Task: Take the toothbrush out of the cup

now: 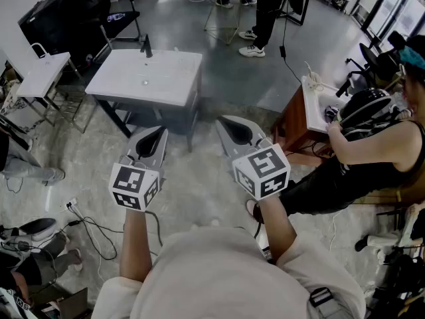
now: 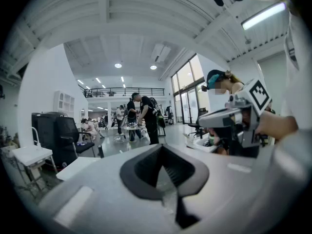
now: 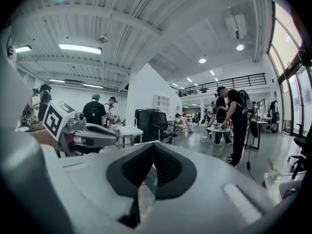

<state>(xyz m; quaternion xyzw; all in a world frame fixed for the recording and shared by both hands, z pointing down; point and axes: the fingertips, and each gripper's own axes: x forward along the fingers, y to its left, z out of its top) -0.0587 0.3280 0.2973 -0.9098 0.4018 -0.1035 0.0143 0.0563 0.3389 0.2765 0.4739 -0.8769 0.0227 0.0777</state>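
The person stands well back from a white table [image 1: 167, 64], holding the left gripper [image 1: 153, 142] and the right gripper [image 1: 238, 131] side by side over bare floor, both aimed roughly toward it. Each gripper's own view shows its dark pads pressed together at the tip with nothing between them, so both tools are closed and empty. Neither the toothbrush nor the cup can be made out in any view. The table carries a dark upright fitting [image 1: 146, 45] near its far edge and a tiny speck [image 1: 145, 82] nearer the middle, too small to identify. The step in hand looks like the approach, with the task itself not begun. To do it well, the person would likely need to walk up until the cup sits clearly under the head view, part one gripper's jaws before reaching in, and perhaps steady the cup with the other so that it does not tip. Which way the toothbrush points, and how its long axis lies, cannot be told from here — presumably handle up, but that is only a guess.
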